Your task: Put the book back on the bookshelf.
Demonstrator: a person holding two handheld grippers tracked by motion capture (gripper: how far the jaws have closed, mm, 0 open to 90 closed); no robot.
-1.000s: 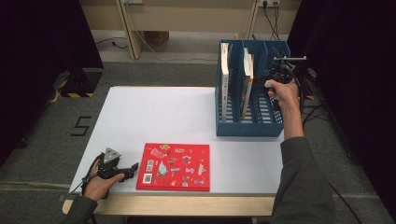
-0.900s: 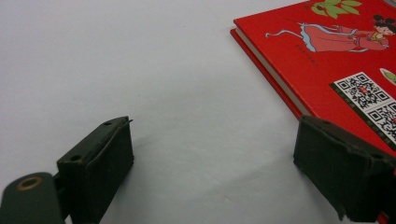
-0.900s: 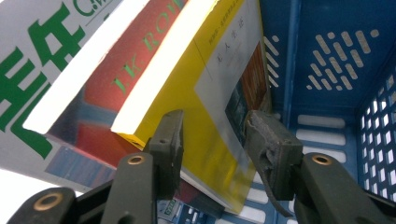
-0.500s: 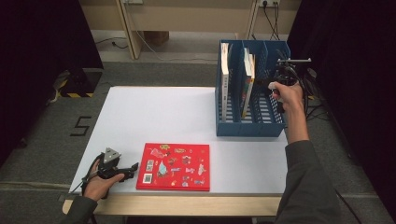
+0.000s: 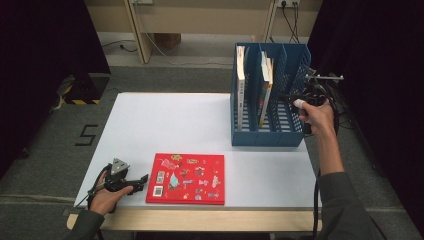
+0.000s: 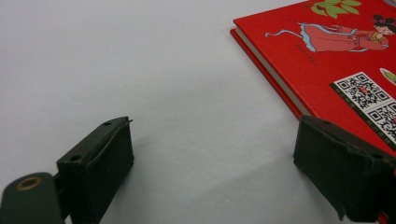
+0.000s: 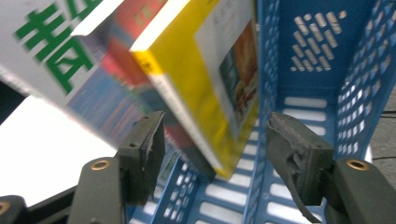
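Since the earlier pictures the right hand-held gripper (image 5: 300, 98) has drawn back from the blue file rack (image 5: 295, 135) toward the rack's right side, and its jaws have just been opening. In the right gripper view they stand apart with the yellow book (image 7: 219, 88) between them but not pressed by either pad, so the book is let go. It now leans in the middle compartment of the rack, tilted against the divider, with a white book (image 5: 241, 85) upright in the compartment to its left. The right-hand compartment looks empty.

The left hand-held gripper (image 5: 140, 181) rests on the desk (image 5: 170, 125) at the near left corner, jaws parted and nothing in them, one jaw just beside the edge of the red book (image 5: 186, 178), which lies flat near the front edge.

The step in hand looks like clearing the rack after placing the yellow book. To do it well, the right gripper should back out straight along the book's cover, jaws held wide, so that a pad does not catch the cover and drag the book over. The lean is a risk: a knock on the rack wall could tip the book further. Next, the red book probably goes in; since it lies flat, its edge would need lifting or sliding over the desk's front edge to get a jaw beneath it.
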